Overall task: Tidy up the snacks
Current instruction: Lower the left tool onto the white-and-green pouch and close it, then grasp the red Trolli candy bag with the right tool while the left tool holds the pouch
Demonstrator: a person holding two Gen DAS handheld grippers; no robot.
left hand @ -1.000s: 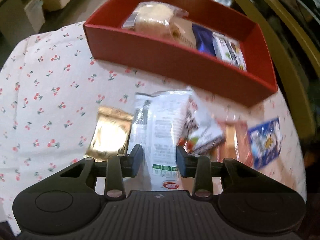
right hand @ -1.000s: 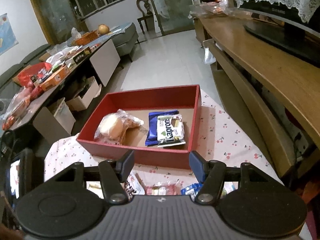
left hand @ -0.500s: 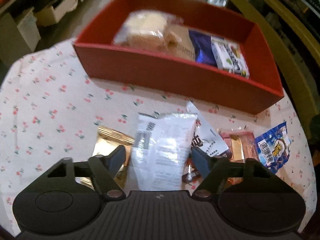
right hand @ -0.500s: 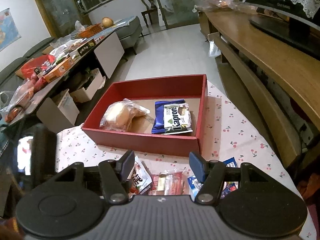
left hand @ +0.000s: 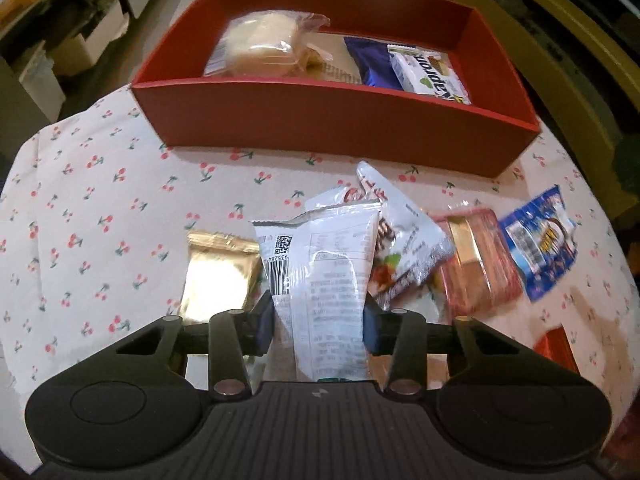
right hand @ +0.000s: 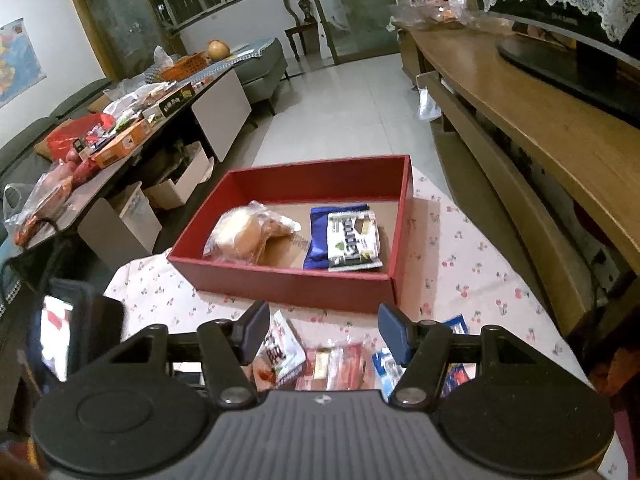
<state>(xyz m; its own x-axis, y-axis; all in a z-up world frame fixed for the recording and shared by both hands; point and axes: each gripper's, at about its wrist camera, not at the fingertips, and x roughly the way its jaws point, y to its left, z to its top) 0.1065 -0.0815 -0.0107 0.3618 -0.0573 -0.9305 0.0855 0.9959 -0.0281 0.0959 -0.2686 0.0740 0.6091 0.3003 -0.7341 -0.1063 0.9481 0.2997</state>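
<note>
My left gripper (left hand: 319,320) is shut on a white snack packet (left hand: 324,276) with a barcode, held just above the cherry-print cloth. Beside it lie a gold packet (left hand: 218,276), a white and red packet (left hand: 404,248), a pink wafer pack (left hand: 476,264) and a blue packet (left hand: 540,244). The red box (left hand: 320,120) stands behind them and holds a wrapped bun (left hand: 260,46), a dark blue packet (left hand: 372,60) and a white wafer bar (left hand: 430,76). My right gripper (right hand: 324,332) is open and empty, above the loose snacks in front of the red box (right hand: 280,280).
The small table's edges fall off left and right of the cloth (left hand: 92,208). A wooden bench (right hand: 520,120) runs along the right. A cluttered low table (right hand: 120,128) and cardboard boxes (right hand: 176,188) stand on the left. A phone (right hand: 56,336) shows at the far left.
My left gripper opened wide half a second ago and has closed on the white packet again, lifting its top end. My right gripper drew back slightly and stayed open.
</note>
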